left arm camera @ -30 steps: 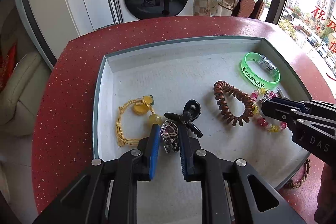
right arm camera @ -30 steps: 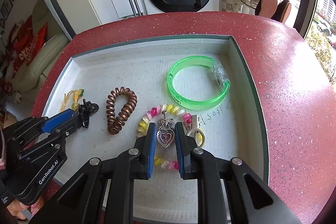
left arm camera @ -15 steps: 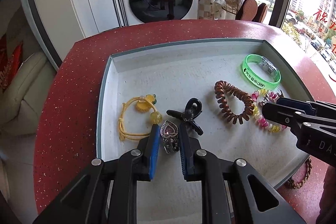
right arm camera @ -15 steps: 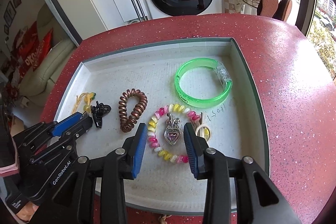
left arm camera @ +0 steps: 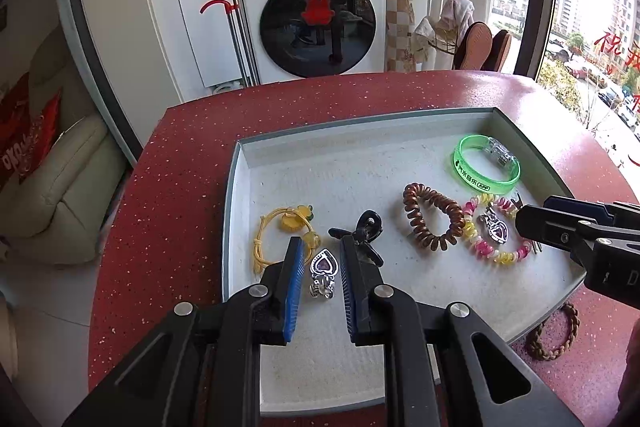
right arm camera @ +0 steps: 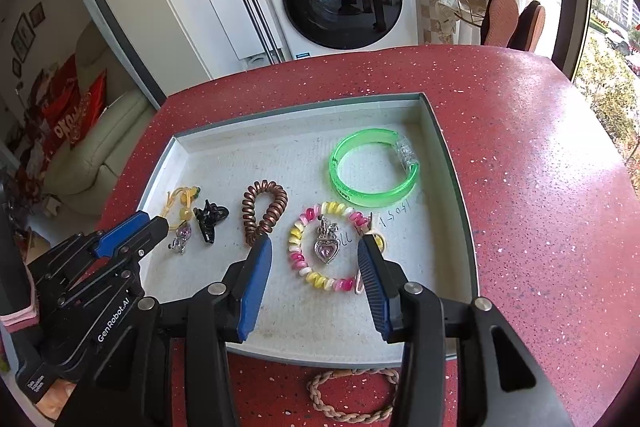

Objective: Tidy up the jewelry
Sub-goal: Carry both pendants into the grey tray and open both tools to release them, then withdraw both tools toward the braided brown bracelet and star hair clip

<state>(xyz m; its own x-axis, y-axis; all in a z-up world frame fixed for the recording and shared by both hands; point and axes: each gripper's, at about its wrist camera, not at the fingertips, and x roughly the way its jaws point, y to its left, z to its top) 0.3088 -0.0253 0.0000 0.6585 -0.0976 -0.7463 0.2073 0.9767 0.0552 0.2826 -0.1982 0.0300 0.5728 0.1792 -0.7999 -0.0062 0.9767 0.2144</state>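
Red speckled tabletop (right arm camera: 520,155) bearing a grey tray (right arm camera: 452,187). Left gripper (left arm camera: 318,269): fingers narrow, pinching a heart pendant (left arm camera: 323,265) above the tray. Right gripper (right arm camera: 314,269): fingers opening over a second heart pendant (right arm camera: 327,247), which lies free inside a pink-yellow coil bracelet (right arm camera: 298,259).

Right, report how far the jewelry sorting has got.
Mostly done: bangle, coil tie, clip, yellow cord and beads lie in the tray. The right hand-held gripper is opening over a pendant lying inside the beads. The left hand-held gripper holds another pendant. Left: a braided bracelet outside the tray.
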